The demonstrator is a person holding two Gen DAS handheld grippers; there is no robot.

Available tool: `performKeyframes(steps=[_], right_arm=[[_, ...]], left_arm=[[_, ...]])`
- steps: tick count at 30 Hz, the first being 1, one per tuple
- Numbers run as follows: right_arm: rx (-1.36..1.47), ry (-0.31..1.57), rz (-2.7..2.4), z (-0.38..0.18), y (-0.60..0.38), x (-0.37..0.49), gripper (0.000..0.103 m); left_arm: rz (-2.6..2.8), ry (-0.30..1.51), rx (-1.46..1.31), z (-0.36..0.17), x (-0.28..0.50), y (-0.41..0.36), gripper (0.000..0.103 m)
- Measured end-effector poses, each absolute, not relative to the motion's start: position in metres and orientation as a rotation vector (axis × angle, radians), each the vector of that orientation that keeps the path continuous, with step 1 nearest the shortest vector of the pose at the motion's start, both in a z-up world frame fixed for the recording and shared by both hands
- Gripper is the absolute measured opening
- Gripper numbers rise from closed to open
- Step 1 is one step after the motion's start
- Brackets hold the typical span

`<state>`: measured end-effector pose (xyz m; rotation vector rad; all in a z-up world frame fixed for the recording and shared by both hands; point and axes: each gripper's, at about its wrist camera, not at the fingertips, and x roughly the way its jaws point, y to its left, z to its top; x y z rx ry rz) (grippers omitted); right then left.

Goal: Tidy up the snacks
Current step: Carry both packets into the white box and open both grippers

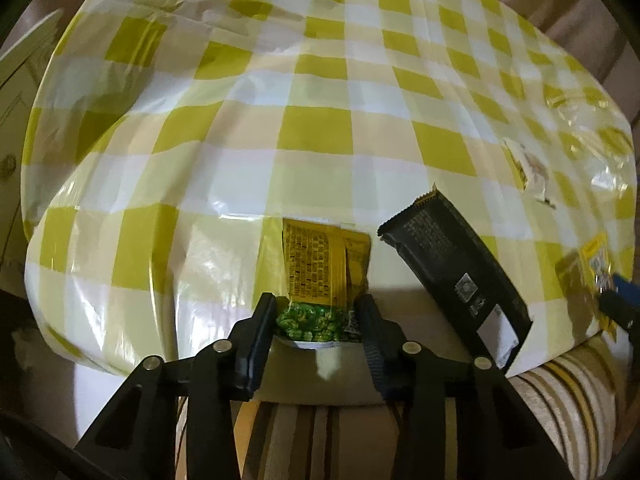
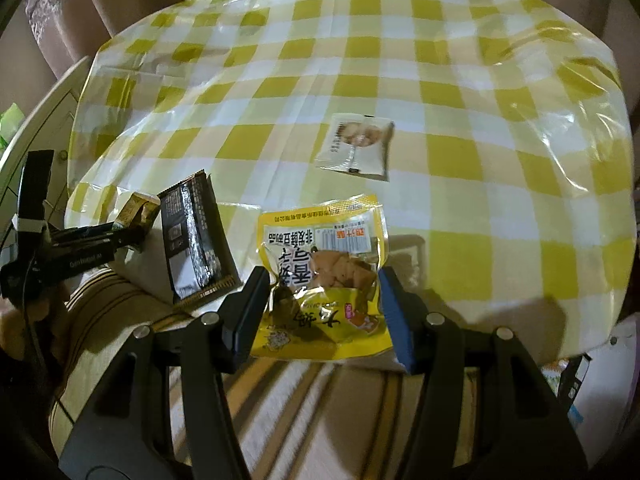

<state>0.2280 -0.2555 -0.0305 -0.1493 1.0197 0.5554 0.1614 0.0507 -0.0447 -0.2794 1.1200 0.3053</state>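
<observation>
Between your right gripper (image 2: 320, 300) pads sits the clamped yellow tofu packet (image 2: 324, 264); left gripper (image 1: 318, 320) pinches the green-pea packet (image 1: 320, 276), whose slick foil could slip.

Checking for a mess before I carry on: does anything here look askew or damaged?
Black packet lies slanted, its near end overhanging the table edge. The plastic table cover is crumpled at the right. No spill shows.

Black gripper (image 2: 320, 300) — one blue finger (image 2: 394, 320).
</observation>
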Motion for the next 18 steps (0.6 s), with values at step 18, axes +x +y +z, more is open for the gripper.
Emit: performKeyframes(steps=[18], right_arm=[[-0.029, 0.995, 0.527, -0.018, -0.322, 0.215, 0.059]], left_arm=[[0.299, 0.988, -0.366, 0.005, 0.113, 0.028, 0.033]])
